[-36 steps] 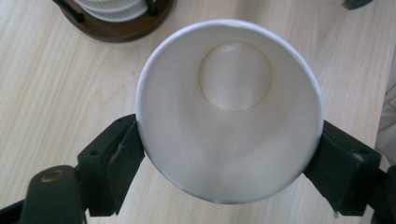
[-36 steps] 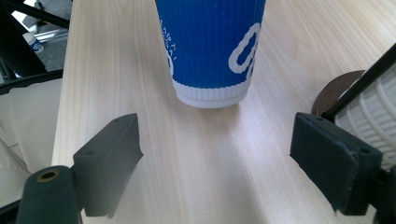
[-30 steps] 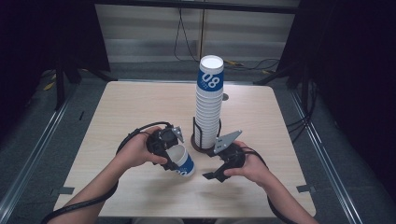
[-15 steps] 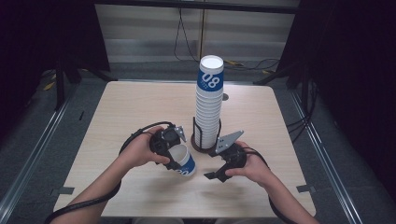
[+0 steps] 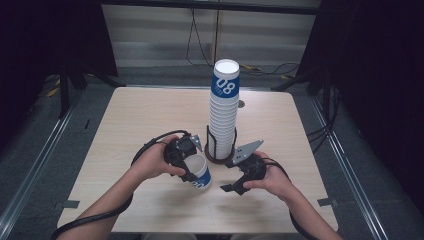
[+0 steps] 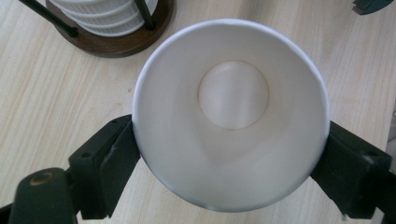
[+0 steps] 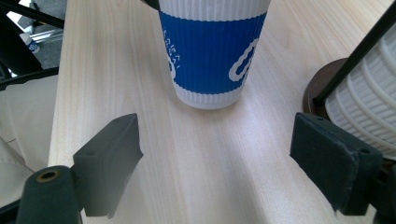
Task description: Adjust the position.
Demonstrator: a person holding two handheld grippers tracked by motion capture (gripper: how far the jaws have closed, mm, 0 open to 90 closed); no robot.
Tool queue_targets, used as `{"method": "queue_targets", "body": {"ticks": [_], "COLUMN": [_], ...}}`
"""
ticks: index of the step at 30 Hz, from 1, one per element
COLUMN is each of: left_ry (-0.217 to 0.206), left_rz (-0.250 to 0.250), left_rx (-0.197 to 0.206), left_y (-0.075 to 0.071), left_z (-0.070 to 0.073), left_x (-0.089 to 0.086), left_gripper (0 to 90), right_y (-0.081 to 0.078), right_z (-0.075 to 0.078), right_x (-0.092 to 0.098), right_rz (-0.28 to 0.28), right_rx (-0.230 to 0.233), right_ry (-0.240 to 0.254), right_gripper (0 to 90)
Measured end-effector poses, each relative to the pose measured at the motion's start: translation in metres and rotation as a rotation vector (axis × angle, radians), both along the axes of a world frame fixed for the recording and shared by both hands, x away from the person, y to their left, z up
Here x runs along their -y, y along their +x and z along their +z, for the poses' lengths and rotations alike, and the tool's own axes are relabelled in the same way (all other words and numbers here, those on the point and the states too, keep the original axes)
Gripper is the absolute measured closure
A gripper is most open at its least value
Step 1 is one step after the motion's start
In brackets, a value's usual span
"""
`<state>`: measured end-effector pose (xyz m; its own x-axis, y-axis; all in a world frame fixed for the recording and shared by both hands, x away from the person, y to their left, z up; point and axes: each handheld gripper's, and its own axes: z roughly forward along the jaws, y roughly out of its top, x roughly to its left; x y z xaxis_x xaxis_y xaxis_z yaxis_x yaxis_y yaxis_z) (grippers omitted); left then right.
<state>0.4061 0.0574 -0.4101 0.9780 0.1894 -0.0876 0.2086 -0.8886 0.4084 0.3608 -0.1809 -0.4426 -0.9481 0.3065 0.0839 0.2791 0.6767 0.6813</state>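
Note:
A blue and white paper cup (image 5: 199, 172) stands upright at the front middle of the table, empty inside (image 6: 232, 116). My left gripper (image 5: 190, 170) is shut on it, one jaw pressing each side just under the rim. In the right gripper view the same cup (image 7: 212, 51) rests with its base on the wood, a short way ahead of my right gripper (image 7: 224, 149), which is open with nothing between its jaws. My right gripper (image 5: 231, 187) sits just right of the cup. A tall stack of the same cups (image 5: 224, 107) stands in a dark wire holder (image 5: 220, 157) behind both grippers.
The light wooden table (image 5: 135, 115) has free room at the left, back and right. The holder's dark round base (image 6: 116, 44) is close behind the held cup. Floor rails and cables lie beyond the table's edges.
Both hands and the held cup have shifted slightly; the cup stays gripped by the left gripper at the same spot. The right gripper remains open.

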Motion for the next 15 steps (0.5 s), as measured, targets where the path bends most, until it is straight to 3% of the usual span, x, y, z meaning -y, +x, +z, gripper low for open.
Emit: {"method": "queue_targets", "body": {"ticks": [3, 15], "left_ry": [0.001, -0.025], "left_rz": [-0.012, 0.006], "left_rx": [0.009, -0.015], "left_y": [0.001, -0.002], "left_z": [0.0, -0.006], "left_x": [0.001, 0.01], "left_gripper": [13.8, 13.5], "right_y": [-0.001, -0.002], "right_z": [-0.001, -0.003], "right_x": [0.001, 0.003], "right_rz": [-0.006, -0.007], "right_rx": [-0.008, -0.002], "right_ry": [0.001, -0.001], "right_gripper": [15.4, 15.4]}}
